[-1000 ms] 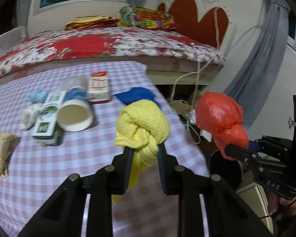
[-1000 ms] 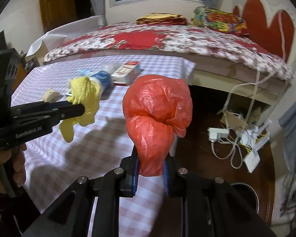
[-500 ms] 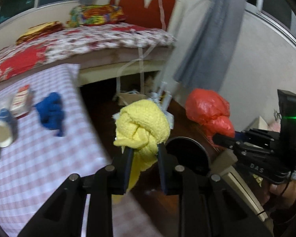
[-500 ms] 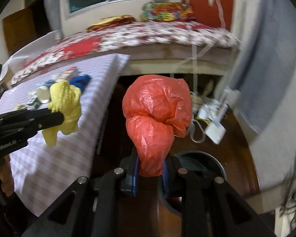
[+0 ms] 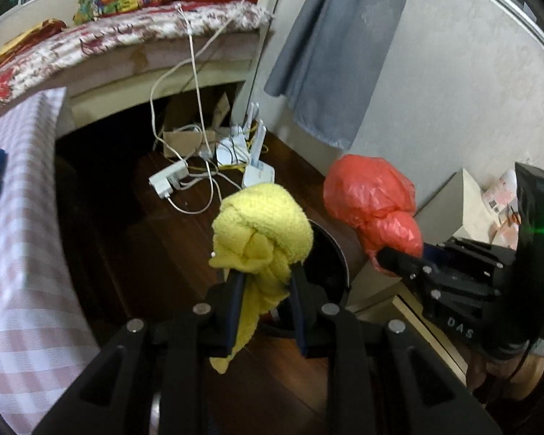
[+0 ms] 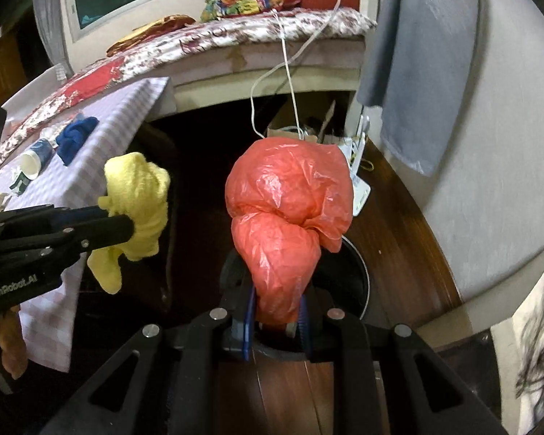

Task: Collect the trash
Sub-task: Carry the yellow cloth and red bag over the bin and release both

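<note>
Two loads are in the air at once, each over the dark floor beside the table point(image 5: 21, 217) rather than above it, which suits a drop into the bin point(image 6: 355, 272) standing on the floor near the wall. Going by size: the bed point(image 6: 235, 43) fills the background, then the checked table, where more trash waits, namely a blue cloth point(image 6: 77, 137) and a cup point(image 6: 34, 159) lying on its side. Next is the bin, a dark round tub, mostly hidden behind the held things. The red bag point(image 6: 290, 214) is a knotted plastic bundle; the right gripper point(image 6: 275, 320) is clamped on its lower end, so the bulk stands up over the jaws, directly in front of the bin's mouth. The yellow cloth point(image 5: 263, 232), also knotted, is pinched the same way in the left gripper point(image 5: 264, 308), its loose tail hanging down between the fingers. Both are held by the narrow end, probably because the fat knot would not fit between the pads. The bag looks closer to the bin, so I judge it goes in first.
</note>
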The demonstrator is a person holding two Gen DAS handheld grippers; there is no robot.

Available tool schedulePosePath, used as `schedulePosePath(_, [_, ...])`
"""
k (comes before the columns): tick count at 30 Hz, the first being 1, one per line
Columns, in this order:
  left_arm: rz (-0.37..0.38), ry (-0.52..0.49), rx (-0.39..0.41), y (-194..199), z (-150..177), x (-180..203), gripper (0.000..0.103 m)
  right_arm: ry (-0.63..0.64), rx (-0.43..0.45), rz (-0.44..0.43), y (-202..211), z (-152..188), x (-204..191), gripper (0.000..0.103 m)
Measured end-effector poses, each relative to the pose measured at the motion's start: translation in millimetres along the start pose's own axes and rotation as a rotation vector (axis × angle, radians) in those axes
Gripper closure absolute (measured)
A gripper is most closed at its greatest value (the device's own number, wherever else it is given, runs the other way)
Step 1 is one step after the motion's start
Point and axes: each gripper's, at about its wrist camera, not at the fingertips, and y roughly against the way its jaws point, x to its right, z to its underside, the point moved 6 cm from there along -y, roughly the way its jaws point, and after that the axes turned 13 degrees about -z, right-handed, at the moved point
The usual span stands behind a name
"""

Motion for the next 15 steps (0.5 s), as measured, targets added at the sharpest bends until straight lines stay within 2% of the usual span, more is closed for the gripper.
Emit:
schedulePosePath(13, [0.024,-0.006,-0.175,-86,15,33,0.077,-0.016,-0.109,0.002,-53,35,53,0.081])
schedulePosePath(15, [0.027,-0.007,-0.207,-100,20,35,0.074,-0.017,-0.126,-0.005,-63,38,58,0.081])
